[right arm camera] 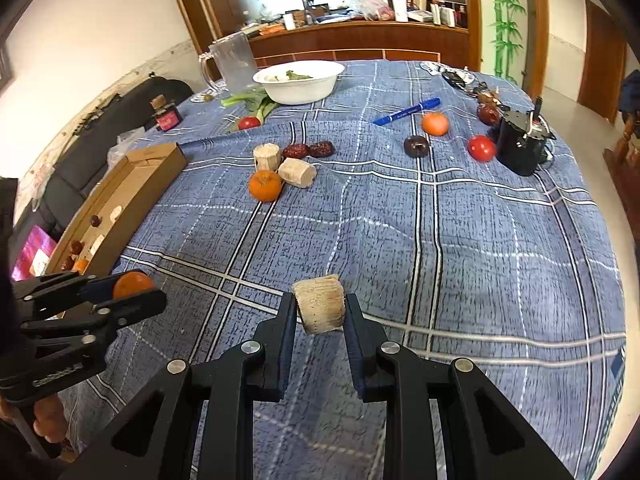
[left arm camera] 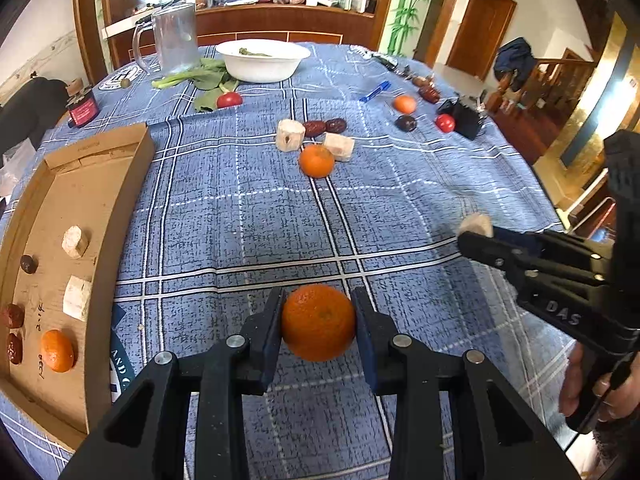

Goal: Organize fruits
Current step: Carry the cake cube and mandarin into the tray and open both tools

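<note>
So the left gripper (left arm camera: 318, 322) is clamping a mandarin orange (left arm camera: 318, 322) between its two pads, holding it up above the blue plaid tablecloth (left arm camera: 400, 208). The right gripper (right arm camera: 320, 312) is doing the same with a pale, stubby chunk of sugarcane (right arm camera: 320, 308), fingers pressing on both sides of it.

Off to the left, the cardboard tray (left arm camera: 100, 208) is sitting at the table edge and already holding another mandarin (left arm camera: 57, 351), two pale chunks and a few dark red dates (left arm camera: 12, 316).

Further out, mid-table, a loose mandarin (left arm camera: 317, 161) is lying right against two more pale chunks, with two dates (left arm camera: 325, 127) just behind them. Over on the right side a cherry tomato (right arm camera: 481, 148), a dark plum-looking fruit (right arm camera: 416, 146) and a small orange fruit (right arm camera: 435, 123) are sitting near a blue marker (right arm camera: 406, 111). A white bowl (right arm camera: 298, 82) is sitting at the far end.
</note>
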Demonstrator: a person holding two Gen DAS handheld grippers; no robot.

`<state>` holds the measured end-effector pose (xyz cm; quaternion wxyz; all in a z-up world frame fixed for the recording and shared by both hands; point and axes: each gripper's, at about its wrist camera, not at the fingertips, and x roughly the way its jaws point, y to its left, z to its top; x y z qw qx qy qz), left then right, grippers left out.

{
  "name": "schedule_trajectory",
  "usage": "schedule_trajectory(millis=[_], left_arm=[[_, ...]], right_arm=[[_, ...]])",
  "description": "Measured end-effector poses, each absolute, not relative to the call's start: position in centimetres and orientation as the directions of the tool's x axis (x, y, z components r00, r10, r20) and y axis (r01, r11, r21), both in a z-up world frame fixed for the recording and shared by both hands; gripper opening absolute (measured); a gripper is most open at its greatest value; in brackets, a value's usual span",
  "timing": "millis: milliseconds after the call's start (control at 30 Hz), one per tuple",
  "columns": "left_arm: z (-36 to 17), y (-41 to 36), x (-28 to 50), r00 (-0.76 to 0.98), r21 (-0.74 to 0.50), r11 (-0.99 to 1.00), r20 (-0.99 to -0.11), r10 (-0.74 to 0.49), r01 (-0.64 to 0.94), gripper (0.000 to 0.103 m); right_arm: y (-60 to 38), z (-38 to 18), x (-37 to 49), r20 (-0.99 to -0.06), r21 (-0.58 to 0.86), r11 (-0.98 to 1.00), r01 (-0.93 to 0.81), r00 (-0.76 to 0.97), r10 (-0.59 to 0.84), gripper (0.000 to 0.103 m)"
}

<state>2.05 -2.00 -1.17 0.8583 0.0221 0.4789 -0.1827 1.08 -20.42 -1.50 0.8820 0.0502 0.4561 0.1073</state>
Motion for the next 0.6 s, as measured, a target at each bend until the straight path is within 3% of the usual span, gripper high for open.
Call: schedule_trajectory(millis=[600], left_arm=[[1.5,6.9,3.0,0.546,-0.198,0.944,-0.776,-0.315,0.263,0.032]], right_arm=[[-10.9,1.2,2.6,-0.777,0.163,0.963,-0.214,0.573,0.259,0.025]])
